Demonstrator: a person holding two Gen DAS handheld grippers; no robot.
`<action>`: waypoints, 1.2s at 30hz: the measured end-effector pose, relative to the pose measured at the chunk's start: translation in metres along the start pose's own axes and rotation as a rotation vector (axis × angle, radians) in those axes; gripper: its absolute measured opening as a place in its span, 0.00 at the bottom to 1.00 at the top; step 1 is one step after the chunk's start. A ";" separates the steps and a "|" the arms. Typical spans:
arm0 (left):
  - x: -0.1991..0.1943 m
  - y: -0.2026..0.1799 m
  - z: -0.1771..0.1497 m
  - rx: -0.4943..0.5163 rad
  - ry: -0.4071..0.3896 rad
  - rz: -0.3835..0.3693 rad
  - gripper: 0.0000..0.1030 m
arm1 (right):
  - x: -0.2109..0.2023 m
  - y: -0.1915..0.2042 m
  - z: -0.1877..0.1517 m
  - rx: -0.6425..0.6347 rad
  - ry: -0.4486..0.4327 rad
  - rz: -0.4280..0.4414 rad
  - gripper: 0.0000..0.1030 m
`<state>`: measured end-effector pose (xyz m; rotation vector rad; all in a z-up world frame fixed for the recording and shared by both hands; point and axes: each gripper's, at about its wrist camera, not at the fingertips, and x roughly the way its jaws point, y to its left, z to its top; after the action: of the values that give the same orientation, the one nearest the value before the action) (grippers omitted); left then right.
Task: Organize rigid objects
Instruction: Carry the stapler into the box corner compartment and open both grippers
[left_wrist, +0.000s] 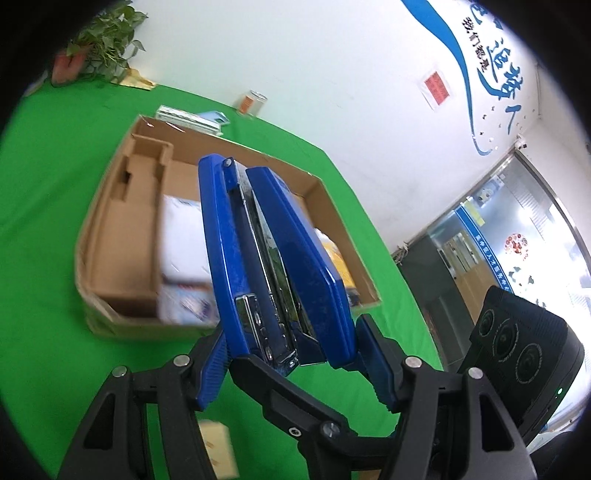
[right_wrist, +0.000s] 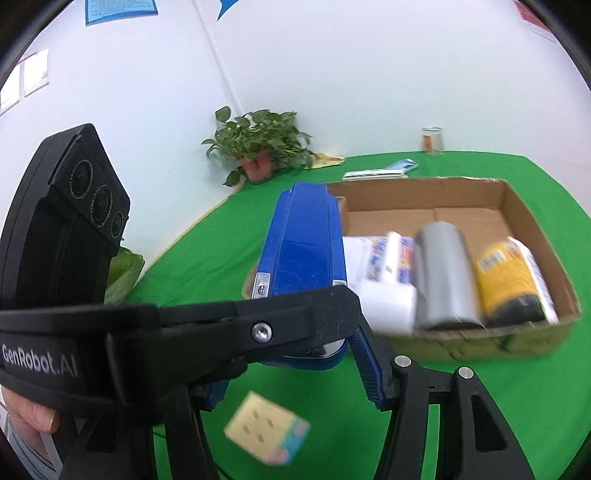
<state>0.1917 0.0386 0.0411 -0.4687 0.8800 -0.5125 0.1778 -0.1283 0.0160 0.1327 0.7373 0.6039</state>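
My left gripper (left_wrist: 291, 354) pinches a blue stapler (left_wrist: 273, 258) at its base end, one blue pad (left_wrist: 212, 365) against each side, so the stapler juts forward and up, off the green table (left_wrist: 44, 206). From the right wrist the same stapler (right_wrist: 303, 254) shows at the end of the left gripper's black arm, which crosses in front of my right gripper (right_wrist: 291, 376). My right gripper's blue fingers (right_wrist: 365, 369) stand spread either side of the stapler's lower end; whether they touch it I cannot tell.

Past the stapler's tip lies an open cardboard box (left_wrist: 110, 236) with low walls, its near edge just beyond my left fingers. Inside, along the near wall, lie a white bottle (right_wrist: 388, 288), a grey cylinder (right_wrist: 443, 280) and a yellow-labelled container (right_wrist: 509, 280), side by side and blurred. The box's far half shows bare cardboard floor, with a folded cardboard insert (left_wrist: 144, 166) in one far corner.

On the cloth below my right gripper sits a small yellow block (right_wrist: 266, 432) with holes. Near the table's far edge are a flat booklet (right_wrist: 373, 173), a light-blue item (right_wrist: 402, 165), a glass jar (right_wrist: 432, 140) and a potted plant (right_wrist: 258, 144) by the wall.
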 end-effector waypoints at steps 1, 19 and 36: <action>0.000 0.009 0.008 -0.008 0.001 0.002 0.62 | 0.010 0.004 0.007 -0.001 0.007 0.003 0.54; 0.060 0.140 0.068 -0.171 0.179 -0.034 0.62 | 0.180 -0.001 0.049 0.098 0.214 -0.014 0.53; -0.046 0.046 0.001 0.190 -0.303 0.442 0.90 | 0.080 0.006 -0.004 -0.180 -0.042 -0.291 0.96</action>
<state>0.1782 0.1021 0.0430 -0.1612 0.6100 -0.1111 0.2189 -0.0793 -0.0319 -0.1261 0.6432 0.3857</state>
